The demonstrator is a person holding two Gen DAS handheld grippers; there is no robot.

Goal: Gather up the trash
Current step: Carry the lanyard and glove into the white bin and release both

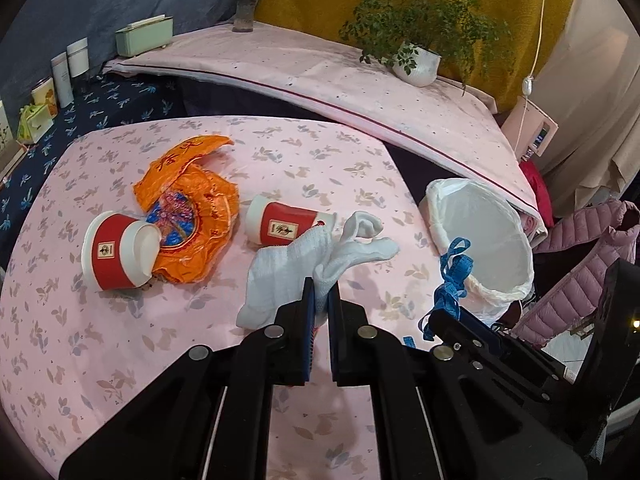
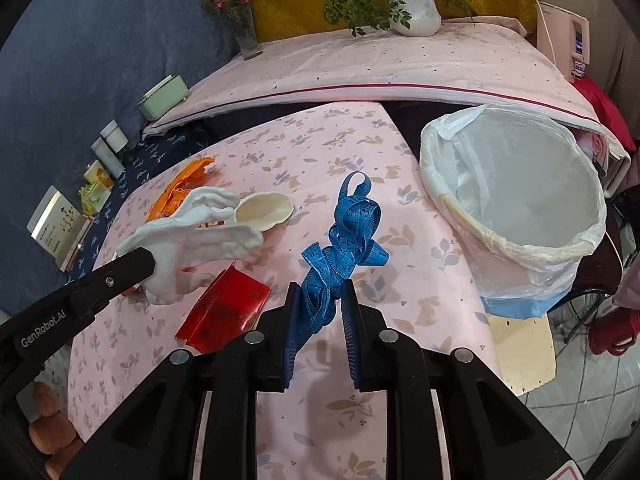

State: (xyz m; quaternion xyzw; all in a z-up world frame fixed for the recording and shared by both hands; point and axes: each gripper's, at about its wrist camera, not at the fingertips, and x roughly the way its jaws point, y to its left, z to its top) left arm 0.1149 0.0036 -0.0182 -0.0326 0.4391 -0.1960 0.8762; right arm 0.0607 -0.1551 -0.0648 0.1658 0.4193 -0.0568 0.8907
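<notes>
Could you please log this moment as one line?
left gripper: shut on white glove | right gripper: shut on blue tape measure | lined bin: open | cups on table

I see white glove [image 1: 288, 276] and blue tape measure [image 2: 344, 248] lifted; two red cups [image 1: 116, 252], orange wrapper [image 1: 192, 200] lying on surface; lined bin [image 2: 516, 208] upright.

The left gripper [image 1: 322, 294] points forward over the table with its jaws nearly closed, pinching a white glove [image 1: 316, 256] that hangs lifted between its fingers [image 1: 307, 300]. The right gripper [image 2: 322, 296] sits just to its right, angled the same way, jaws drawn in on a bunched blue measuring tape [image 2: 340, 248] that sticks up from between the blue pads [image 2: 292, 320]. Both grippers are raised above the surface
</notes>
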